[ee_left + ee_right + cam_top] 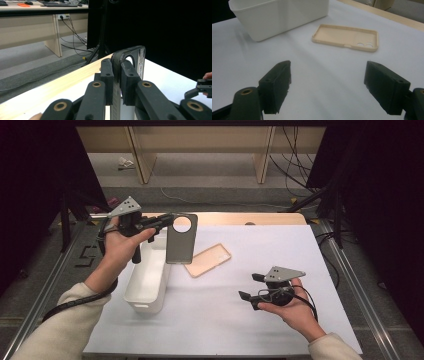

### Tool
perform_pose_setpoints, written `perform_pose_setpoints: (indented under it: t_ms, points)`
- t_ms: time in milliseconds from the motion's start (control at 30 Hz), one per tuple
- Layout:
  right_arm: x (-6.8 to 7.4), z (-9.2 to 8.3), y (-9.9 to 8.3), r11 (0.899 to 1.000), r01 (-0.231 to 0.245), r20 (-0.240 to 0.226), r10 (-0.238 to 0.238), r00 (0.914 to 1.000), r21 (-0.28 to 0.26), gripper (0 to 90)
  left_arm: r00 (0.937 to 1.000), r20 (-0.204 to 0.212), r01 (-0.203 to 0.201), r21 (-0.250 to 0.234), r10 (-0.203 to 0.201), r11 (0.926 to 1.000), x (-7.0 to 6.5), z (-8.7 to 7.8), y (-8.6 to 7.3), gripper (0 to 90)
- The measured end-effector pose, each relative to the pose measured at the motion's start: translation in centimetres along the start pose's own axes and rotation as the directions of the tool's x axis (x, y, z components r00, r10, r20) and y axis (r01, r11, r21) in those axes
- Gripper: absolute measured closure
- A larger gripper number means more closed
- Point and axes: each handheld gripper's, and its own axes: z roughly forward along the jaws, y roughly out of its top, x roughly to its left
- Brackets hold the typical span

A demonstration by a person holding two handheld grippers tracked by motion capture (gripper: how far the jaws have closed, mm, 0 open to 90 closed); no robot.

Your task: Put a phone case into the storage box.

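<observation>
Two cases: dark grey plastic phone case (181, 240), beige one (208, 260).
Left gripper (167, 221): clamped on grey case, held upright, long axis vertical, above white rectangular plastic bin (147, 282).
Right gripper (248, 287): jaws apart, nothing held; beige case lies flat ahead, nearer this hand.

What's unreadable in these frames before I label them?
- Inside of the white bin: in the high view its far end is covered by the dark phone case; in the right gripper view the bin's wall hides the inside.
- Lower part of the dark phone case: in the left gripper view the left gripper covers it.
- Right gripper: the left gripper view's right edge cuts it off.
- Beige phone case: the lettering or brand is too small to read.
</observation>
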Motion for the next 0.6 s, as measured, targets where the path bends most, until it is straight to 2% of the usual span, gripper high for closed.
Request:
perform_pose_setpoints:
  t_ms: [200, 600]
  points:
    - [-0.1, 0.0, 0.0, 1.000, -0.002, 0.000, 0.002, 1.0000, -0.002, 22.2, 0.9999, -0.015, -0.003, -0.014, 0.003, 0.9999, 0.9, -0.7, 0.6, 81.7]
    - [-0.1, 0.0, 0.0, 1.000, -0.006, 0.008, 0.006, 1.0000, -0.013, 21.2, 0.9995, -0.032, -0.001, -0.020, 0.001, 0.9998, 2.1, -1.1, 0.8, 81.7]
